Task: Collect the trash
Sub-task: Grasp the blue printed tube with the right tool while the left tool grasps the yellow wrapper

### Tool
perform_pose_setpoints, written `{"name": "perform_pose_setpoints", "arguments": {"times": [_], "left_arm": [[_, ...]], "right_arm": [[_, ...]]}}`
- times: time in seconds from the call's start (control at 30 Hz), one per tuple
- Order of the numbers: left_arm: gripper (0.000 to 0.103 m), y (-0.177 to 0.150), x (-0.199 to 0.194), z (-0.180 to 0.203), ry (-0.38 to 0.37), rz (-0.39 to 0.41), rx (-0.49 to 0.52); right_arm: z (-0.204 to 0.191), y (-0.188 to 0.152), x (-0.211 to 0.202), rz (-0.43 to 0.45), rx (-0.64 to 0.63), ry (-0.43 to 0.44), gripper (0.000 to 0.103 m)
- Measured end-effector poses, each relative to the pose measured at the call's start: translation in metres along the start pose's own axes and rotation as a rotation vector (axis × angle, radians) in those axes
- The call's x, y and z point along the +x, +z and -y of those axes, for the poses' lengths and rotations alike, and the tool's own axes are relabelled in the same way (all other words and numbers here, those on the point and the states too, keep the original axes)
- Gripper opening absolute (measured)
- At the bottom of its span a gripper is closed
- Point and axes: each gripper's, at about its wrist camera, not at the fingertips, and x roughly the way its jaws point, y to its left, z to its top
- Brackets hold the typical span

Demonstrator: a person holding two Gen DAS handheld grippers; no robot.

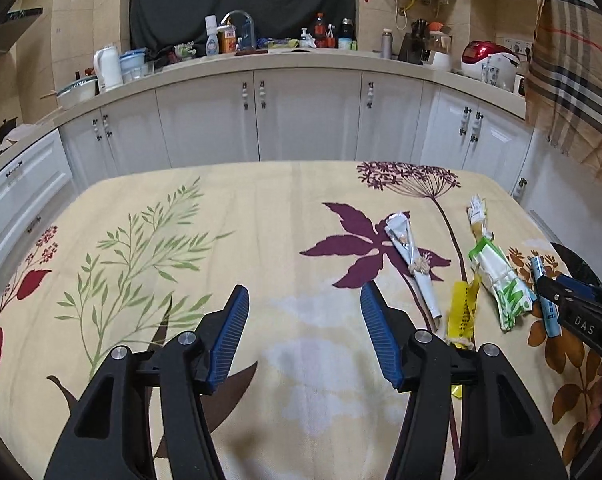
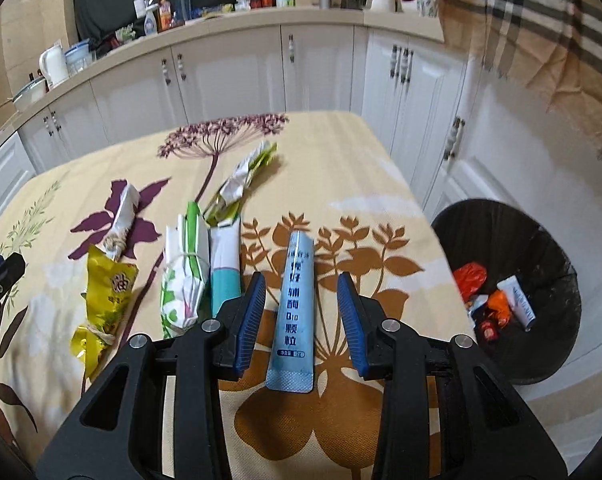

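Observation:
My right gripper (image 2: 301, 278) is open, its blue pads standing apart on either side of a light blue sachet (image 2: 295, 308) that lies flat on the floral tablecloth (image 2: 341, 168). To the sachet's left lie a teal-and-white tube (image 2: 225, 264), a green-and-white wrapper bundle (image 2: 185, 276), a yellow wrapper (image 2: 105, 300), a silver wrapper tied with string (image 2: 123, 216) and a crumpled green wrapper (image 2: 241, 184). My left gripper (image 1: 305, 292) hangs open over bare cloth, left of the yellow wrapper (image 1: 463, 312), with nothing between its fingers.
A black bin (image 2: 501, 236) stands on the floor off the table's right edge, holding orange and white wrappers. White cabinets (image 1: 301, 112) and a cluttered counter run behind the table. A plaid cloth (image 1: 573, 60) hangs at the right.

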Motion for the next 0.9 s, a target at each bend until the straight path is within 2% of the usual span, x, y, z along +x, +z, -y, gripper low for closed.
{"name": "perform_pose_setpoints", "arguments": {"times": [0.17,0.23,0.27,0.5,0.83,0.9], "left_arm": [[0.060,-0.003,0.003,0.008,-0.029,-0.024,0.011],[0.060,-0.004,0.004,0.012,-0.038,-0.030,0.018],[0.060,-0.005,0.004,0.015,-0.047,-0.034,0.022],[0.060,-0.007,0.004,0.034,-0.091,-0.055,0.036],[0.060,-0.012,0.014,0.076,-0.144,-0.109,0.115],[0.055,-0.013,0.018,0.083,-0.157,-0.132,0.122]], "right_arm": [[0.001,-0.003,0.008,-0.052,-0.007,0.004,0.033],[-0.001,-0.003,0.008,-0.055,-0.019,-0.002,0.020],[-0.001,-0.004,0.008,-0.056,-0.029,-0.007,0.018],[0.008,-0.005,0.004,-0.046,-0.018,0.013,0.016],[0.032,-0.008,-0.011,-0.006,0.016,0.023,0.017],[0.036,-0.008,-0.012,0.000,0.023,0.026,0.017]]}}
